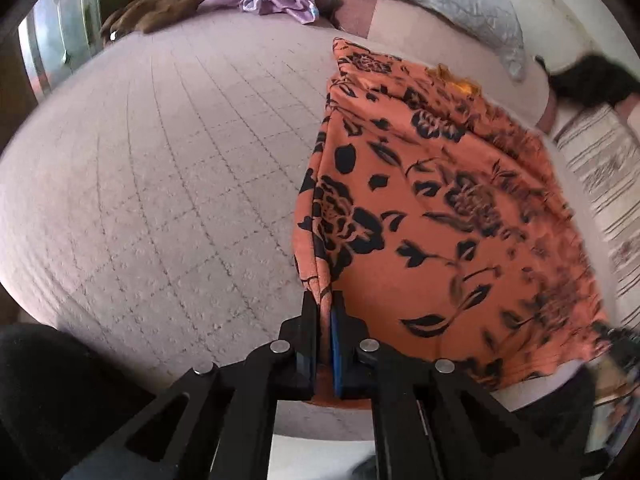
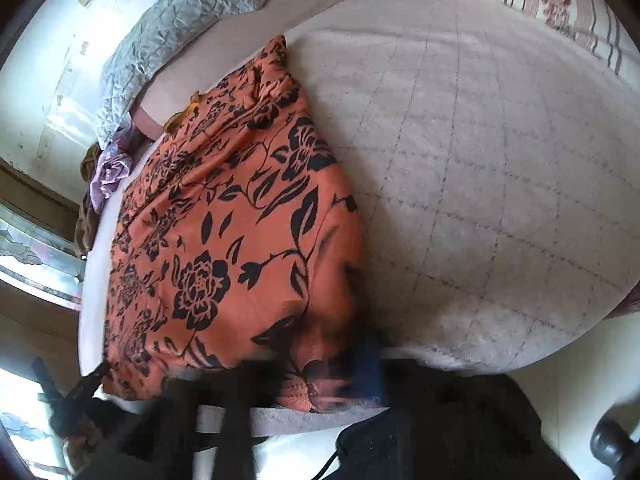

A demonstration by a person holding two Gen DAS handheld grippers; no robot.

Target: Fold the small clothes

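Two grippers at the near edge of the bed. Left gripper, bottom centre of the left wrist view: jaws clenched on a gathered fold at the near corner of the orange cloth, fabric pinched between the black finger and the blue pad. Right gripper, bottom centre of the right wrist view: heavily blurred; jaws closed, with the cloth's near edge bunched at the blue pad, so it appears to be grasping that edge.

Cloth: orange with black flower print, lying mostly flat on the pale quilted bed cover. It fills the right half of the left view and the left-centre of the right view, running from the near bed edge away toward the far side. Far end is rumpled, with a small yellow-orange bit showing at its edge.

Farther back, upper part of the left view: lilac garment, brown fabric beside it, grey quilted pillow against the wall.
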